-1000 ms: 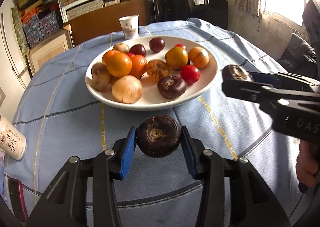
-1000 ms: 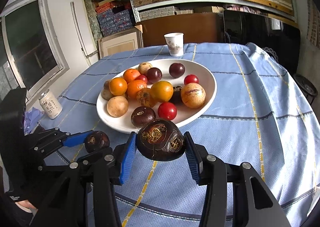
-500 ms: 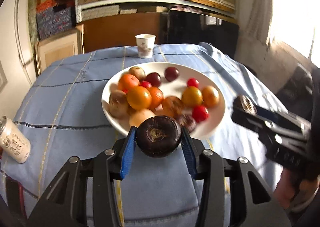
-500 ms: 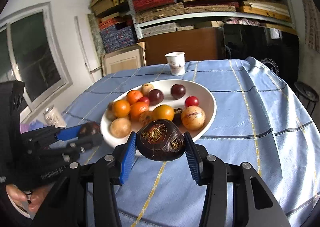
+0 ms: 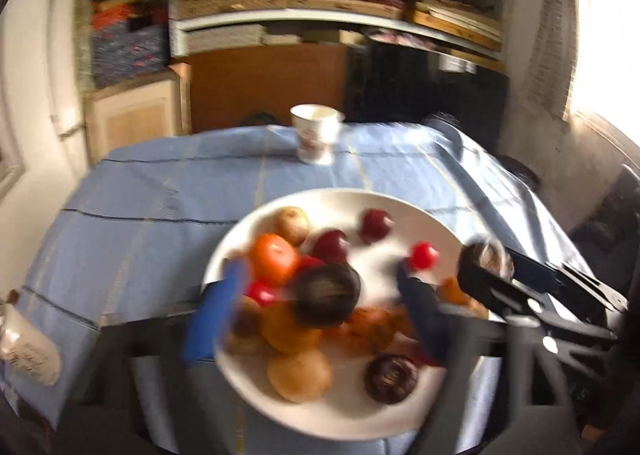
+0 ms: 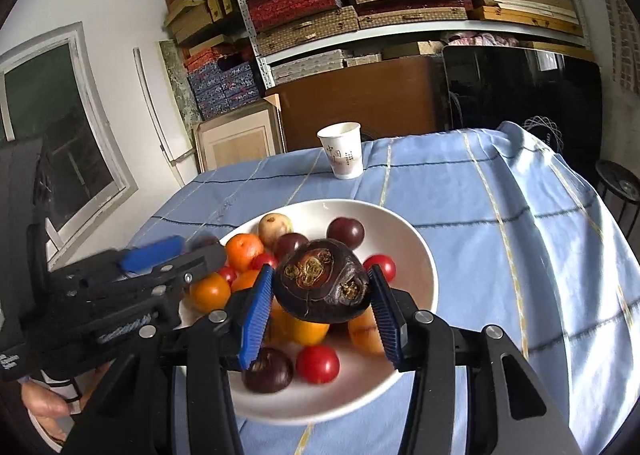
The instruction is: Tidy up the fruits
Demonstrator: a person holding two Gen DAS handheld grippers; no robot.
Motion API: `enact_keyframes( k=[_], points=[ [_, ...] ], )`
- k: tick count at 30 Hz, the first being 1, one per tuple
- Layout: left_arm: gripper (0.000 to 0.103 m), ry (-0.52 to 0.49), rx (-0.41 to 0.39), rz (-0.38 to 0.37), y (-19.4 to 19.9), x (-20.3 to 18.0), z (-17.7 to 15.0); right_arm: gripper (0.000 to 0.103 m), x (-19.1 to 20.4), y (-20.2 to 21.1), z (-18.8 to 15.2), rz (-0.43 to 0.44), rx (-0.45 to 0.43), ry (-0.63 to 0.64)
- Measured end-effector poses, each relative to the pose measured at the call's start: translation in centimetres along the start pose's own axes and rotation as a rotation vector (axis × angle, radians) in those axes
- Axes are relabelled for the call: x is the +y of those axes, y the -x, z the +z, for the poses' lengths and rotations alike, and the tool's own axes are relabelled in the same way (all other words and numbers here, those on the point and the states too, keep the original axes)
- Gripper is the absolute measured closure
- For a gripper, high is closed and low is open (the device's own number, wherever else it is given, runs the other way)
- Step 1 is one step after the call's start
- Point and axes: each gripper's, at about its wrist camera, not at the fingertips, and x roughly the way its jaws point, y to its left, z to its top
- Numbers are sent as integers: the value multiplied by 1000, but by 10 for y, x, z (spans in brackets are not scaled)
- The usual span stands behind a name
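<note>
A white plate (image 5: 348, 419) (image 6: 416, 239) on the blue tablecloth holds several oranges, red tomatoes, tan fruits and dark purple fruits. My left gripper (image 5: 320, 303) is above the plate, blurred, with its jaws spread wide; a dark purple fruit (image 5: 325, 299) sits between them without touching either pad. My right gripper (image 6: 320, 295) is shut on a large dark purple fruit (image 6: 320, 281) and holds it over the plate's near side. The right gripper also shows in the left wrist view (image 5: 486, 259), still holding its fruit.
A paper cup (image 5: 316, 137) (image 6: 342, 155) stands beyond the plate. A white can (image 5: 28, 347) lies at the table's left edge. Shelves with stacked boxes (image 6: 360, 3) and a wooden cabinet stand behind the table.
Both grippers have moved forward over the plate. The left gripper's jaws have opened wide and the dark fruit is loose between them. The right gripper still grips its fruit.
</note>
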Motion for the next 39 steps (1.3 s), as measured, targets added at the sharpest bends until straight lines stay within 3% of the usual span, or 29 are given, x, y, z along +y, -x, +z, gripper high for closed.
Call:
enact_keyframes(
  k=[1, 2, 6, 9, 16, 21, 24, 30, 39],
  points=[
    [5, 11, -16, 15, 3, 3, 2, 33, -1, 0, 0, 0, -1, -1],
    [5, 24, -24, 2, 7, 8, 3, 30, -3, 2, -1, -3, -7, -10],
    [4, 58, -12, -19, 23, 19, 4, 30, -3, 17, -3, 16, 0, -10],
    [4, 21, -29, 24, 40, 19, -4, 16, 7, 32, -7, 7, -8, 25],
    [4, -20, -26, 87, 82, 25, -57, 4, 32, 70, -38, 3, -6, 119],
    [4, -9, -31, 96, 107, 30, -89, 4, 45, 86, -71, -38, 34, 190],
    [4, -14, -44, 102, 117, 30, -100, 4, 49, 101, -81, -71, -4, 209],
    [4, -34, -30, 137, 117, 28, -110, 4, 30, 113, -84, -62, -11, 127],
    [4, -22, -22, 126, 116, 31, -110, 4, 13, 116, -84, -30, -1, 48]
  ],
)
